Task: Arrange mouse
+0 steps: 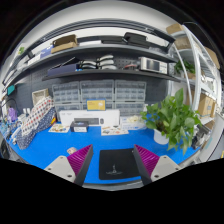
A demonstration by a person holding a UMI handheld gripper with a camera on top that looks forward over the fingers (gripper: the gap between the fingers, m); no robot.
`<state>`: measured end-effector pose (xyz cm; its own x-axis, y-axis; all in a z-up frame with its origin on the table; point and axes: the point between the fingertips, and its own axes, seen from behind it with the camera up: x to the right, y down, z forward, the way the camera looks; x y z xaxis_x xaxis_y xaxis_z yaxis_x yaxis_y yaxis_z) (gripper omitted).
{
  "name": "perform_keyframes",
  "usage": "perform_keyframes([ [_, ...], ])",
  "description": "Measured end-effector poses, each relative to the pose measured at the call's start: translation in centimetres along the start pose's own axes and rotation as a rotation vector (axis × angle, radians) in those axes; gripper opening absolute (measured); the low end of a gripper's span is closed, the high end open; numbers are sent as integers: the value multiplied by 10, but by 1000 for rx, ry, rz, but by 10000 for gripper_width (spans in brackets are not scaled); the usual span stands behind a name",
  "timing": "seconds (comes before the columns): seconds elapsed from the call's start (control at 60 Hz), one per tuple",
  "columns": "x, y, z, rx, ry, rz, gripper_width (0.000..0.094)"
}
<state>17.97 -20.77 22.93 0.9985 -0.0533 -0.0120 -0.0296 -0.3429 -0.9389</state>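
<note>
gripper view: single forward view along the two fingers, looking over a blue bench toward a wall of shelving.
gripper: low over the bench, nothing held.
jaws: open — the two fingers stand wide apart, purple pads facing inward, with a clear gap to what lies between them.
mouse pad: black, rectangular, flat on the bench between the fingers, touching neither.
mouse: cannot be made out with certainty; a small white item lies on the bench well beyond the fingers, too small to identify.
plant: green and leafy, in a white pot, standing on the bench ahead of the fingers to the right.
drawer cabinet: grey, many small drawers, against the wall behind the bench.
shelves: above the cabinet — loaded with boxes and assorted items, details not readable.
</note>
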Motion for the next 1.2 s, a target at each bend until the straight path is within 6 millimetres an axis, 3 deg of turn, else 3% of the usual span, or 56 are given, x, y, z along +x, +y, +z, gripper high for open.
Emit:
perform_keyframes([
  [0.117, -12, 42, 1, -70, -38, -6, 809],
  [0.15, -20, 66, 7, -91, -52, -10, 806],
  [0.267, -51, 118, 18, -166, -110, -23, 807],
  [0.383, -85, 156, 38, -228, -157, -16, 809],
  [0.5, -118, 178, 69, -277, -181, -19, 809],
  [0.783, -185, 190, 164, -341, -207, -69, 810],
  [0.95, -201, 183, 217, -363, -176, -73, 813],
  [1.2, -213, 161, 272, -374, -124, -77, 794],
])
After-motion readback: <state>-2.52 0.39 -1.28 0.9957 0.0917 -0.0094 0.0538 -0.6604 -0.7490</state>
